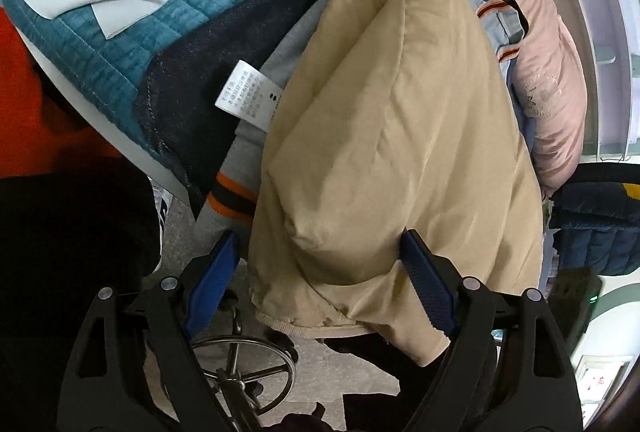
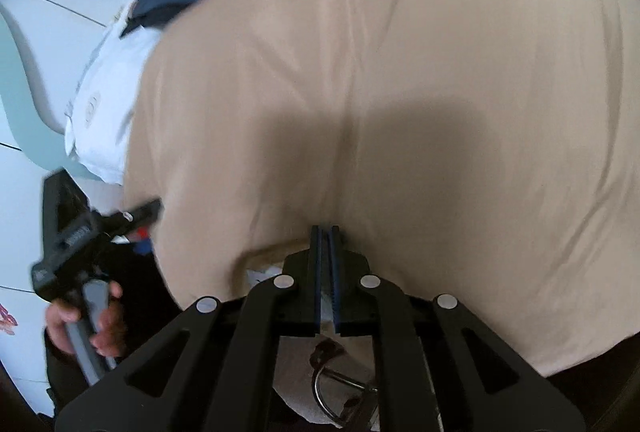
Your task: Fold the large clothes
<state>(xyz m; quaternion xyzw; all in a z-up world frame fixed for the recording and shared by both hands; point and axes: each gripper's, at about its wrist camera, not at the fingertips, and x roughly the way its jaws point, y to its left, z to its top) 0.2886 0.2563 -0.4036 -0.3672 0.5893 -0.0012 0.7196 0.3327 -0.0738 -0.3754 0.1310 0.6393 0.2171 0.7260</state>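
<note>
Your right gripper [image 2: 325, 232] is pressed together, pinching the lower edge of a large tan jacket [image 2: 400, 91]. The fabric puckers where the blue pads [image 2: 318, 272] bite it, and the jacket fills most of the right wrist view.

Your left gripper [image 1: 316, 256] is spread wide, its blue pads [image 1: 212, 284] on either side of the jacket's [image 1: 380, 131] hanging end; the pad on the right of that view touches the fabric, the other stands apart from it.

The jacket lies on a heap of clothes: just beside it are a dark navy garment [image 1: 208, 71] with a white care label [image 1: 250, 95] and a grey sleeve with orange stripes [image 1: 230, 191]. Beyond those is a teal quilted blanket [image 1: 100, 43]. Past the jacket's far side lies a pink quilt [image 1: 536, 43].

Below the jacket's hem you see a metal stool base [image 1: 244, 368] on the floor.
</note>
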